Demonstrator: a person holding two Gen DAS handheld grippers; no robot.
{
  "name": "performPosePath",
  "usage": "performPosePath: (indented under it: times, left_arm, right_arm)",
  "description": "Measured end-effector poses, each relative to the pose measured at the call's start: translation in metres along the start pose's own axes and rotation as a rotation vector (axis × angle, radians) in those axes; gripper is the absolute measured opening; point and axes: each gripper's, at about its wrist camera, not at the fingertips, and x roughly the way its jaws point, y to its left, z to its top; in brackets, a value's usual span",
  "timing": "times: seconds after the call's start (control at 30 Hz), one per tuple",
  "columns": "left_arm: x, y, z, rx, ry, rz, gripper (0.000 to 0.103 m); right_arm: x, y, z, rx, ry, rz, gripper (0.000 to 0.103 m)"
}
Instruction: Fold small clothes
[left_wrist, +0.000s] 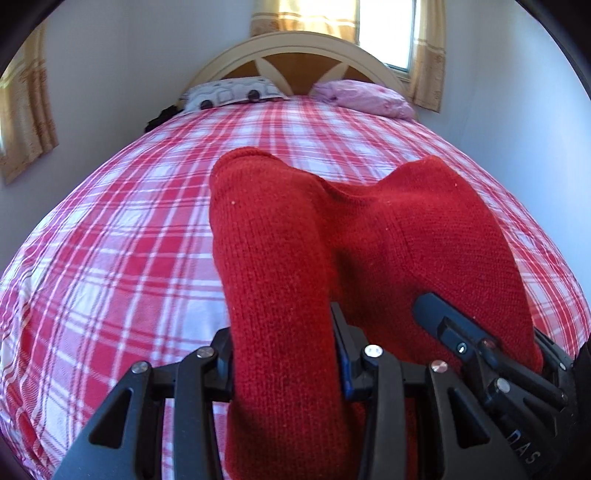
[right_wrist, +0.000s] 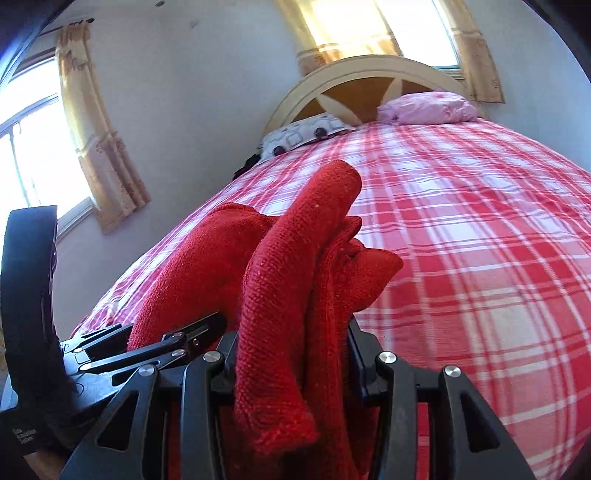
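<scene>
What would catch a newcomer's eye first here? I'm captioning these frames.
The red knit garment fills the foreground, clamped in both the left gripper and the right gripper. Beneath it spreads a red-and-white plaid bedspread, with a pink pillow by the headboard.

The knitted garment (left_wrist: 295, 236) is a solid deep red, and both grippers, left (left_wrist: 284, 354) and right (right_wrist: 291, 354), are black with small silver screw heads. The bedspread (left_wrist: 110, 240) is a red, pink and white check, with one pillow (left_wrist: 229, 92) in white with grey squares and dark dots and the other pillow (left_wrist: 365, 96) plain pink. The headboard (left_wrist: 295, 48) is cream with brown panels, the curtains (right_wrist: 99, 140) are yellowish beige, and the wall (right_wrist: 207, 92) is pale.
</scene>
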Motion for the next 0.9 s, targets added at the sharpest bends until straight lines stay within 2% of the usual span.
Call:
performPosePath:
  times: [0.13,0.27,0.5,0.6,0.67,0.73,0.83,0.9]
  left_arm:
    - [-0.004,0.028,-0.004,-0.041,0.0,0.028,0.041]
    - [-0.003,0.044,0.006,-0.052,-0.019,0.071,0.041]
    - [0.029,0.07,0.032,-0.032,-0.013,0.115,0.041]
    - [0.055,0.081,0.029,-0.033,0.045,0.122,0.041]
    - [0.072,0.086,0.023,-0.046,0.103,0.125,0.043]
    - [0.071,0.092,0.018,-0.071,0.08,0.103,0.046]
    - [0.069,0.1,0.017,-0.107,0.092,0.07,0.052]
    - [0.064,0.107,0.016,-0.122,0.095,0.042,0.054]
  right_arm:
    - [0.014,0.023,0.002,-0.028,0.012,0.038,0.044]
    - [0.034,0.043,0.01,-0.038,-0.003,0.077,0.044]
    - [0.085,0.056,0.024,0.01,-0.019,0.089,0.044]
    - [0.116,0.052,0.02,0.026,0.039,0.069,0.044]
    - [0.141,0.044,0.013,0.057,0.132,0.069,0.045]
    - [0.145,0.037,0.014,0.109,0.159,0.103,0.049]
    - [0.151,0.021,0.01,0.195,0.209,0.174,0.057]
    - [0.148,0.013,0.007,0.234,0.229,0.216,0.059]
